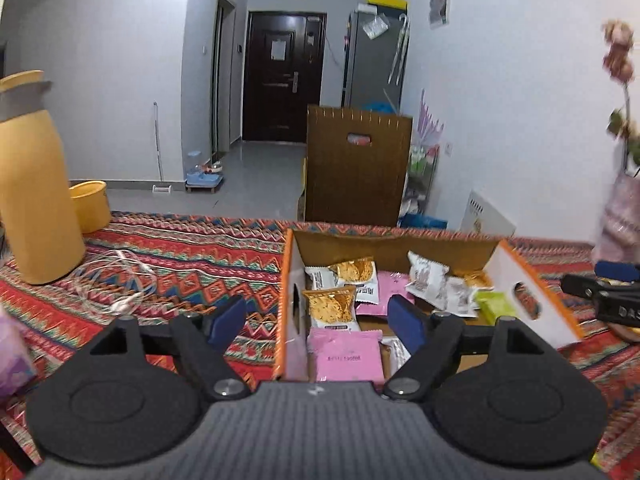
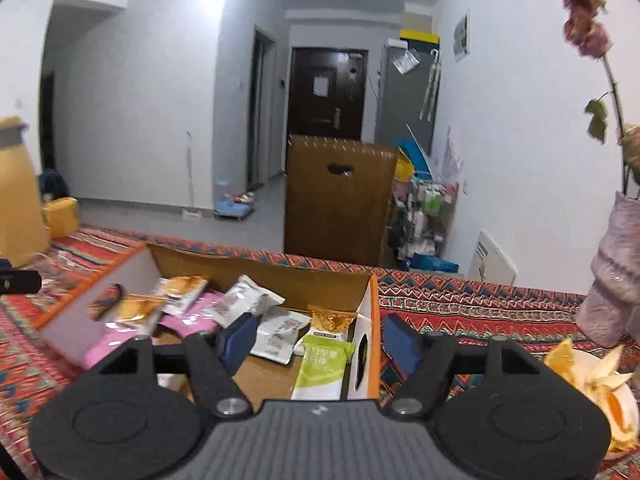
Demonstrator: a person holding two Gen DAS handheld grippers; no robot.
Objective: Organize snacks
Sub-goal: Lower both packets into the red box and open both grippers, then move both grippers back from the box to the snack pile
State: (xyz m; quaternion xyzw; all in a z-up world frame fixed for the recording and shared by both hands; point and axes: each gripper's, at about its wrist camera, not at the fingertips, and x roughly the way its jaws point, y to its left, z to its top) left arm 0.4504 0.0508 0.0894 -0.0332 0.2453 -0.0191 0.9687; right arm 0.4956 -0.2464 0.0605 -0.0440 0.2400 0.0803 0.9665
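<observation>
Snacks in crinkly foil and plastic wrappers lie jumbled in an open cardboard box [image 1: 536, 280] with orange edges, white side walls and oval hand-holes, set on a woven cloth [image 1: 192, 264] patterned in red zigzags. Inside are flat square pink packets [image 1: 347, 354], golden packets [image 1: 332, 306], white pouches [image 1: 427, 278] and a green bar [image 2: 322, 366] leaning against the right wall (its print is too blurred to read). The left gripper [image 1: 326, 322] is spread wide and holds nothing, its blue padded fingers straddling the box's left wall. The right gripper [image 2: 318, 340] is likewise released and empty, straddling the right wall. A smooth yellow jug [image 1: 34, 196] stands far left; a plate of orange peel [image 2: 600, 392] sits near right.
</observation>
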